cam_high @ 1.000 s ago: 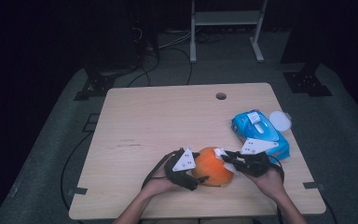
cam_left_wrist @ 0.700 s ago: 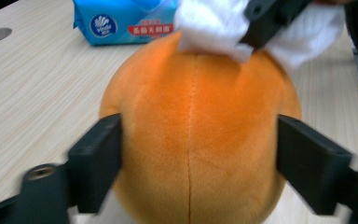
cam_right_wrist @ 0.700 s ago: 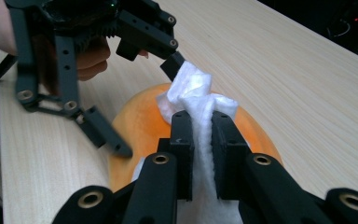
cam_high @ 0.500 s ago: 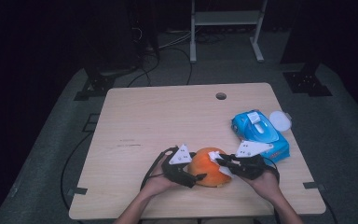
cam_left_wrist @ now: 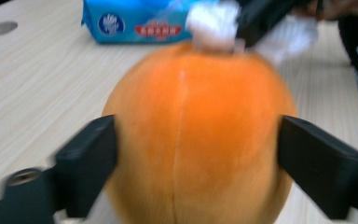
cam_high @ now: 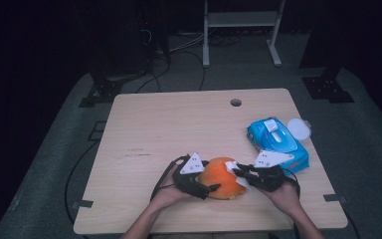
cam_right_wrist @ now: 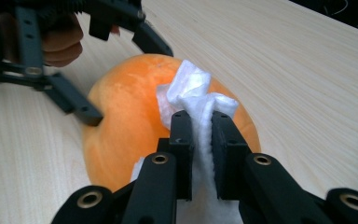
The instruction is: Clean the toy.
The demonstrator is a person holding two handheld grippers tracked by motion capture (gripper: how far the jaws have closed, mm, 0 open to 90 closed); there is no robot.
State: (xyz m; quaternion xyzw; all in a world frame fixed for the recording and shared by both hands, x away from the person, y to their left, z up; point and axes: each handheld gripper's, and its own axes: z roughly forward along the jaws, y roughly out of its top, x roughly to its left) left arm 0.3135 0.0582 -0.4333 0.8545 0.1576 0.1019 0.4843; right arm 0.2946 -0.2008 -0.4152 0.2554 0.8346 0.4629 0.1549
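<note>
Light wooden table (cam_high: 179, 129), rectangular, rounded corners, set on grey floor mat (cam_high: 54, 164). Round cable hole (cam_high: 236, 102) seen near far edge, right of centre. Orange plush ball (cam_high: 220, 177) rested on tabletop near front edge. Blue wet-wipe pack (cam_high: 277, 143) laid at right side, white round lid (cam_high: 299, 129) just beyond it. Faint marks (cam_high: 137, 154) noted left of centre.

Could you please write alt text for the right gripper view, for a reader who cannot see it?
The right tongs pinch a crumpled white wipe against an orange plush ball on a light wooden table. The left tongs straddle the ball from the far side.
</note>
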